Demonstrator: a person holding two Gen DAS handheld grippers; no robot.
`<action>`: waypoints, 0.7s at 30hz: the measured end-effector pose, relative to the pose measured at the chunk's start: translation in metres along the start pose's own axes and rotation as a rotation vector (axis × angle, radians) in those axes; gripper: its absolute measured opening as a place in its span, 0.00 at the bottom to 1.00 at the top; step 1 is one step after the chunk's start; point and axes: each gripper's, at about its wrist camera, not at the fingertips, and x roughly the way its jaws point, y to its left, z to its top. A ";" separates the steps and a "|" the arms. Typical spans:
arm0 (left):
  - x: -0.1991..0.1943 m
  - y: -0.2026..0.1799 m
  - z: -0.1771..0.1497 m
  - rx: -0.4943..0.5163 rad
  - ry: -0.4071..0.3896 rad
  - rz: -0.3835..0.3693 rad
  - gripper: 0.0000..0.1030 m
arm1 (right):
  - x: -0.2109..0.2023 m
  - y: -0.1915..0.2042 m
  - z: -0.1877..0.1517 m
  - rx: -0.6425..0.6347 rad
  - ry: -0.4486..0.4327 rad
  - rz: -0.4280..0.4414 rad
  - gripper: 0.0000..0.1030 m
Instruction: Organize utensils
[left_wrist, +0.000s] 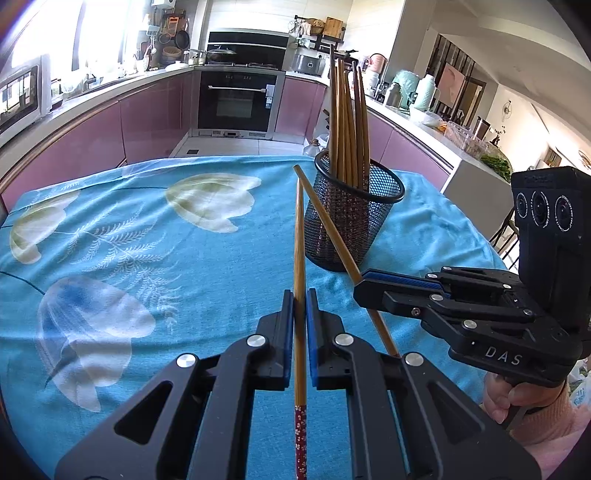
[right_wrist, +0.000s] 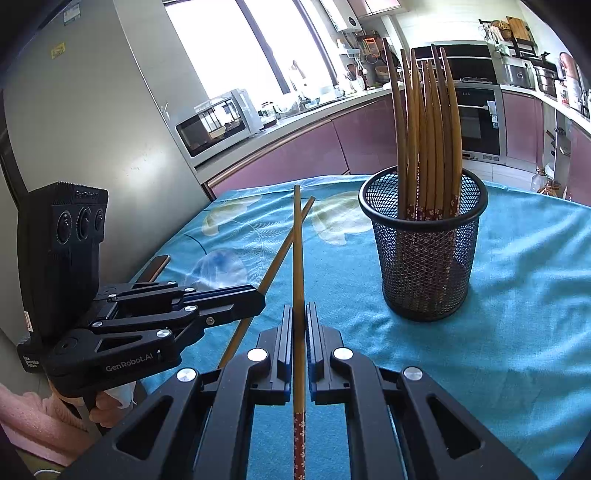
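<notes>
Bamboo runs through both of our grips at once: the left hand-held gripper (left_wrist: 300, 295) is clenched on one chopstick (left_wrist: 299, 258), and the right hand-held gripper (right_wrist: 300, 312) is clenched on a second chopstick (right_wrist: 298, 258). Each stick lies along its gripper's pointing line, plain tip forward and upward, red patterned end trailing back between the fingers. Seen from either wrist, the two sticks cross above the blue floral cloth on the table (left_wrist: 147, 240).

What the coming move turns on is the black mesh holder (right_wrist: 424, 258) — it stands upright on the cloth, already carrying a bundle of chopsticks (right_wrist: 428, 129) with their patterned ends down. From the right wrist it sits ahead and to the right, near; from the left wrist it lies ahead and slightly right, with the right gripper's stick passing in front of it. We judge the right hand the nearer one.

Our sticks point plain tip first, slanting towards the far edge, so we judge each must be swung upright — patterned end down — before it can drop through the rim.
</notes>
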 end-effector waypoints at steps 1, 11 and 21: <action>0.000 0.000 0.000 0.000 0.000 -0.001 0.07 | 0.000 0.000 0.000 0.000 -0.001 0.001 0.06; 0.000 -0.001 0.000 -0.001 0.000 0.000 0.07 | -0.005 0.000 0.002 0.004 -0.010 0.012 0.06; -0.002 -0.003 0.002 -0.004 -0.004 -0.005 0.07 | -0.010 -0.002 0.002 0.008 -0.021 0.024 0.06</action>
